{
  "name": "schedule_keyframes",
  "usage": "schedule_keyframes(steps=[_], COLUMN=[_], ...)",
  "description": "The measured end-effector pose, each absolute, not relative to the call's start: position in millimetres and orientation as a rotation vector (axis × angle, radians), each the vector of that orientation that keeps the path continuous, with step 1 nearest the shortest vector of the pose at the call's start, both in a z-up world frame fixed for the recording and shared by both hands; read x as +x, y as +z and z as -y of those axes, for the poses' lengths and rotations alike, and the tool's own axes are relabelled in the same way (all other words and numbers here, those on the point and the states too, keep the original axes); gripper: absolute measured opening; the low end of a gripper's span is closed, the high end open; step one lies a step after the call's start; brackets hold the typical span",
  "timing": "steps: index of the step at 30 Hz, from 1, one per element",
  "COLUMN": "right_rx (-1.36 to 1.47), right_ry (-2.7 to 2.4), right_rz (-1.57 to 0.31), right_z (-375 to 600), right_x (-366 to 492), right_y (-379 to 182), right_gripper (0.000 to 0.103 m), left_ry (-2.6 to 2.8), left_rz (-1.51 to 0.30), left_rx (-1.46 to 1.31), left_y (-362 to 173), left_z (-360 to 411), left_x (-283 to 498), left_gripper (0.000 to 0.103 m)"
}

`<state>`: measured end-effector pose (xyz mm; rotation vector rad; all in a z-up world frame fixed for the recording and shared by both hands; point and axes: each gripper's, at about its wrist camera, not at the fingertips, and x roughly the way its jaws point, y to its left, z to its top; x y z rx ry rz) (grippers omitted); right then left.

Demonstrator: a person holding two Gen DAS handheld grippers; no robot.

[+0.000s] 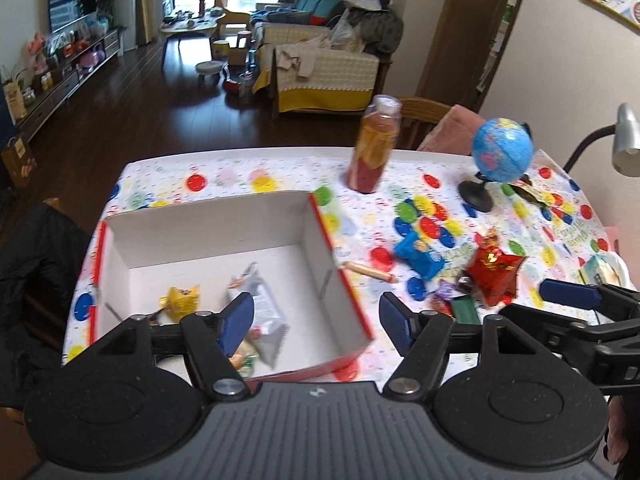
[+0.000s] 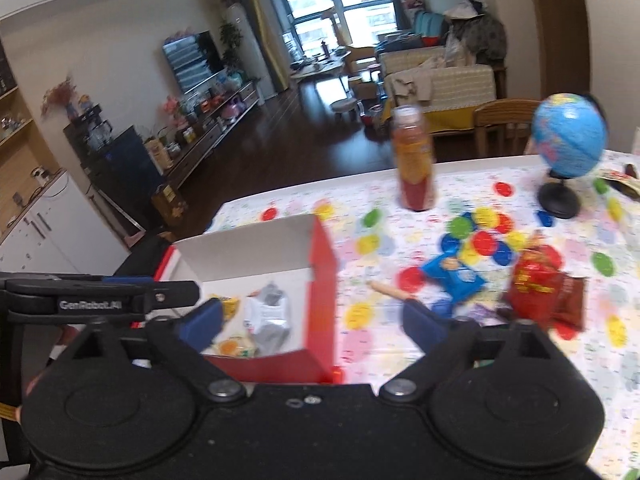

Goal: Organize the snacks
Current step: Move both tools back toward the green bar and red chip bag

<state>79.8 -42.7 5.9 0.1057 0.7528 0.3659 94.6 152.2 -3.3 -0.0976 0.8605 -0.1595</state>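
Both grippers hung above the table's near edge, jaws released and holding nothing: the left gripper [image 1: 316, 322] and the right gripper [image 2: 314, 322]. Inside the red box [image 1: 344, 280] lay a silver packet [image 1: 262, 302] and a yellow snack [image 1: 180, 300]. On the tablecloth [image 1: 240, 180] to the right stayed a blue packet [image 1: 420, 254], a sausage stick [image 1: 370, 270] and a red packet [image 1: 494, 268].
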Motion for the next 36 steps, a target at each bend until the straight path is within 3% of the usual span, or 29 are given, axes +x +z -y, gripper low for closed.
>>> schedule_keyframes(steps=[9, 11, 24, 36], right_rx=[0.117, 0.121, 0.043, 0.031], right_ry=[0.303, 0.302, 0.255, 0.286], right_rz=[-0.705, -0.698, -0.757, -0.858], right_z=[127.1, 143.9, 221.5, 233.7], right_x=[69.1, 70.1, 116.7, 181.4], right_y=[4.9, 2.5, -15.1, -36.6], right_gripper=[0.103, 0.103, 0.103, 0.102], left_ry=[-0.209, -0.21, -0.162, -0.097], left_rz=[-0.867, -0.873, -0.992, -1.131], left_rx=[-0.106, -0.108, -0.08, -0.038], left_y=[-20.9, -27.4, -79.4, -128.3], left_z=[-82.2, -66.1, 36.2, 94.4], left_x=[100.3, 103.2, 133.3, 163.4], left_gripper=[0.092, 0.102, 0.102, 0.102])
